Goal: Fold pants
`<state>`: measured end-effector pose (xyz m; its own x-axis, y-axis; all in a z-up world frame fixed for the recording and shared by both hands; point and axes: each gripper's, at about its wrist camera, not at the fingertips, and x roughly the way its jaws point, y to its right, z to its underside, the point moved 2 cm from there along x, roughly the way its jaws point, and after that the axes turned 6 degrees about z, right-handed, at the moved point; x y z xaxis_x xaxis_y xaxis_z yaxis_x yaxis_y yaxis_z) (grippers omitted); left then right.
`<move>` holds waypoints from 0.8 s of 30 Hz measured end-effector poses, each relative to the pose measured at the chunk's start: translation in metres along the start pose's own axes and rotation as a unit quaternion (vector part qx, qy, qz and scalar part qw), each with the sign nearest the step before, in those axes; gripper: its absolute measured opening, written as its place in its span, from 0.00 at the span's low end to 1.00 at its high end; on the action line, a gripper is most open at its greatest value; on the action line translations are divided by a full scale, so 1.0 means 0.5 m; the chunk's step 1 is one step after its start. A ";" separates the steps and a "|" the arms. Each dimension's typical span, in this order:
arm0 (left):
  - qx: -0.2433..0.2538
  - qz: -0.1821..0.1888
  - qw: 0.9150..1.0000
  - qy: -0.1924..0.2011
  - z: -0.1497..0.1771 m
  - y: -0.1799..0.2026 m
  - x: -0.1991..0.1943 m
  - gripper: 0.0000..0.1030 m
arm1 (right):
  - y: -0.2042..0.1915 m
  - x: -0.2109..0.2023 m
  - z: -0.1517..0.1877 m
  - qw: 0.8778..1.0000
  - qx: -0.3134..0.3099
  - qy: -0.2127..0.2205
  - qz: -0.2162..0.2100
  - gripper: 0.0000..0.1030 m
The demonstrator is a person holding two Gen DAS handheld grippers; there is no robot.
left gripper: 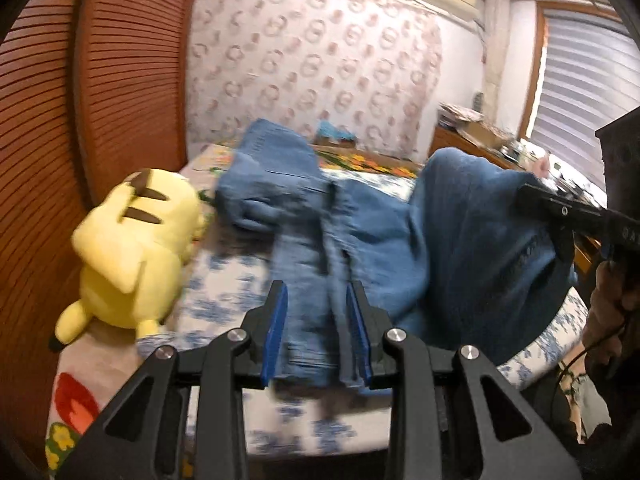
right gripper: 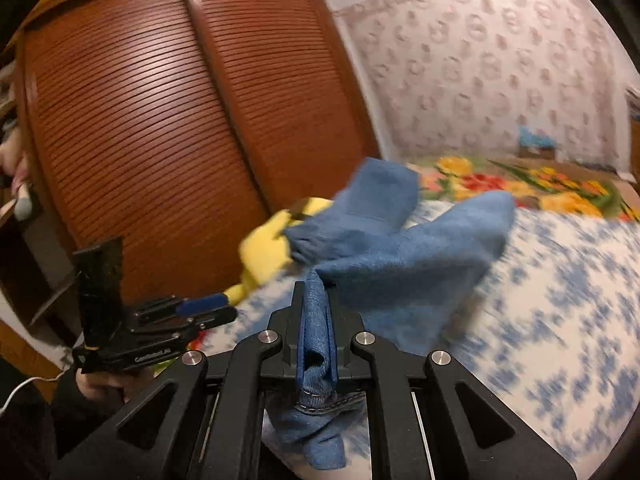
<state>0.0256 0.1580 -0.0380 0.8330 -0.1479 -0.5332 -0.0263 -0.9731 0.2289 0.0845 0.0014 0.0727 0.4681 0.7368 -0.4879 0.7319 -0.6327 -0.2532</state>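
Both grippers, left [left gripper: 316,332] and right [right gripper: 316,332], had fingers clenched on the jeans [left gripper: 400,240], whose legs ran straight ahead across the bed [right gripper: 560,300].

Both cams ride on the grippers, looking forward along the fingers and tilted down at the bed with the blue-and-white floral cover [left gripper: 224,292] [right gripper: 560,300]. Left view faces the patterned wallpaper wall [left gripper: 320,60], very close to the blue denim pants [left gripper: 312,280] [right gripper: 400,256]. Right view angles towards the brown louvred wardrobe doors [right gripper: 160,140] [left gripper: 128,80]. Both share the yellow plush toy [left gripper: 132,248] [right gripper: 264,252] too.
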 end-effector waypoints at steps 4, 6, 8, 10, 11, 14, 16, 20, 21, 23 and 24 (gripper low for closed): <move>-0.016 -0.017 1.000 0.007 0.000 -0.044 -0.015 0.28 | -0.073 0.076 -0.005 0.999 -0.027 -0.021 -0.038 0.05; -0.022 -0.025 0.999 0.008 -0.001 -0.057 -0.019 0.28 | -0.099 0.108 0.002 0.997 -0.031 -0.034 -0.053 0.05; -0.025 -0.030 0.999 0.007 -0.001 -0.069 -0.020 0.28 | -0.117 0.140 0.016 0.996 -0.029 -0.051 -0.066 0.04; -0.028 -0.034 0.999 0.007 0.002 -0.080 -0.023 0.28 | -0.131 0.177 0.044 0.994 -0.028 -0.082 -0.070 0.03; -0.029 -0.034 0.999 0.008 0.004 -0.084 -0.024 0.28 | -0.137 0.196 0.062 0.993 -0.032 -0.098 -0.065 0.03; -0.031 -0.035 0.999 0.007 0.006 -0.084 -0.021 0.28 | -0.137 0.229 0.095 0.990 -0.031 -0.128 -0.057 0.03; -0.033 -0.034 0.999 0.006 0.010 -0.083 -0.021 0.28 | -0.133 0.235 0.103 0.988 -0.031 -0.138 -0.058 0.03; -0.031 -0.030 0.999 0.003 0.010 -0.077 -0.014 0.28 | -0.131 0.207 0.082 0.990 -0.036 -0.132 -0.046 0.11; -0.030 -0.028 0.999 0.003 0.009 -0.073 -0.013 0.28 | -0.127 0.195 0.072 0.990 -0.040 -0.127 -0.043 0.15; -0.027 -0.022 0.999 0.002 0.007 -0.065 -0.009 0.28 | -0.126 0.168 0.061 0.992 -0.046 -0.116 -0.031 0.30; -0.026 -0.019 0.999 0.002 0.006 -0.059 -0.006 0.28 | -0.123 0.153 0.053 0.993 -0.052 -0.108 -0.022 0.32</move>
<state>0.0223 0.1867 -0.0455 0.8349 -0.1106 -0.5392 0.0341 -0.9673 0.2512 0.0624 0.0905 0.0287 0.3264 0.6880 -0.6481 0.8012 -0.5652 -0.1966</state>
